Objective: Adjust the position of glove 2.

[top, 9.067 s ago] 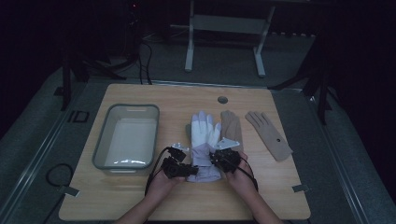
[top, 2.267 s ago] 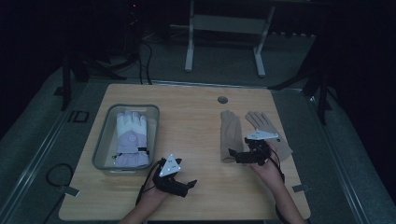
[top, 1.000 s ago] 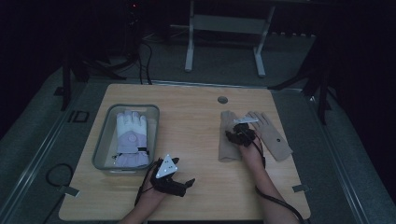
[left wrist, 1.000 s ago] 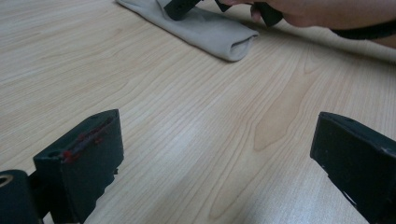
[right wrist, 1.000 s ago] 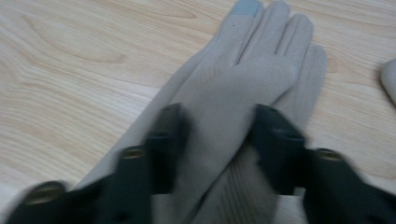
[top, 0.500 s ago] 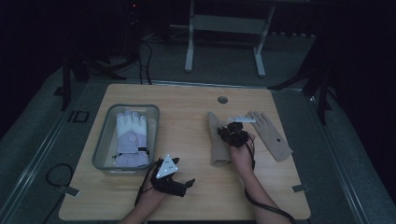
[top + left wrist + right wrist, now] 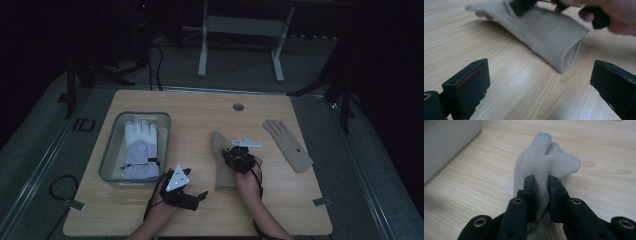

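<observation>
So far, one pair of gloves is put away: the white pair [image 7: 140,147] lies stacked in the grey bin [image 7: 108,165] at the left of the desk [image 7: 200,107]. By the look of it, you are gathering gloves into that bin, and the tan pair is what is left.

Your right tool [image 7: 235,159] pinches one tan glove [image 7: 222,165] near the middle of the desk. Seen from the right tool, its two black jaws have just been closing and now press a bunched fold of the soft cloth [image 7: 541,170] between them, with the glove's fingers crumpled together ahead and one fingertip capped in grey. The glove reaches from your hand toward the far edge, its open cuff nearest you, and it lies well apart from the bin.

The second tan glove [image 7: 289,145] lies flat and spread out at the right of the desk, untouched.

Your left tool [image 7: 202,195] rests low at the near edge, just beside the bin, its jaws spread wide and holding nothing. From its own camera, the pinched glove's cuff [image 7: 566,47] gapes open like a sleeve, smooth, pale and felt-like, resting on the wood.

My judgement: roughly half done, with both tan gloves yet to reach the bin.
</observation>
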A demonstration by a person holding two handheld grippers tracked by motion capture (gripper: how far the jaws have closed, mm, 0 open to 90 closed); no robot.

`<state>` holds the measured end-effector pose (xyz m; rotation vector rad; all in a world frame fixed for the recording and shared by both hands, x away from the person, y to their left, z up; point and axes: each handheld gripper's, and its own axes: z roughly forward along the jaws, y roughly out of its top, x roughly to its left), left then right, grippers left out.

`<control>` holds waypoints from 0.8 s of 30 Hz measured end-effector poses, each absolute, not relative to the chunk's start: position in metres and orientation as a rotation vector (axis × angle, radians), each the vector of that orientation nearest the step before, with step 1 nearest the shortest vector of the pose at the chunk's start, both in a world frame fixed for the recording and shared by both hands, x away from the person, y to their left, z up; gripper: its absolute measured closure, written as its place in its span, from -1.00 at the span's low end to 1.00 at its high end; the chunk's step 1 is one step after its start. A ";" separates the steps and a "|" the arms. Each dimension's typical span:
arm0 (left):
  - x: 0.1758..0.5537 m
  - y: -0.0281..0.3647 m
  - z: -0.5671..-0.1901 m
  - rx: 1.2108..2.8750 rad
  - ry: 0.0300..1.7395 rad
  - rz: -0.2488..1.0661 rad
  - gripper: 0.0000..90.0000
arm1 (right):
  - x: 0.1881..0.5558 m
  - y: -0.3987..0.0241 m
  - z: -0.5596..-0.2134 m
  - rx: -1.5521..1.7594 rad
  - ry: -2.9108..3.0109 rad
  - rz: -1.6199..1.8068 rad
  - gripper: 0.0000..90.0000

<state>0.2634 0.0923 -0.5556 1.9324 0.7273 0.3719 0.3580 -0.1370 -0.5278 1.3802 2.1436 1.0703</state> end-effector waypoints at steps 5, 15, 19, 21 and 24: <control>0.264 0.092 -0.557 1.935 0.725 0.370 -0.94 | 0.359 -0.138 -0.540 1.368 2.163 1.028 0.56; 0.264 0.092 -0.560 1.939 0.724 0.372 -0.94 | 0.357 -0.135 -0.557 1.307 2.215 0.953 0.08; 0.263 0.092 -0.560 1.940 0.721 0.378 -0.94 | 0.355 -0.127 -0.558 1.295 2.195 0.939 0.09; 0.263 0.092 -0.560 1.939 0.721 0.377 -0.94 | 0.354 -0.124 -0.559 1.311 2.173 0.940 0.08; 0.263 0.092 -0.560 1.938 0.721 0.374 -0.94 | 0.355 -0.117 -0.560 1.350 2.138 0.928 0.08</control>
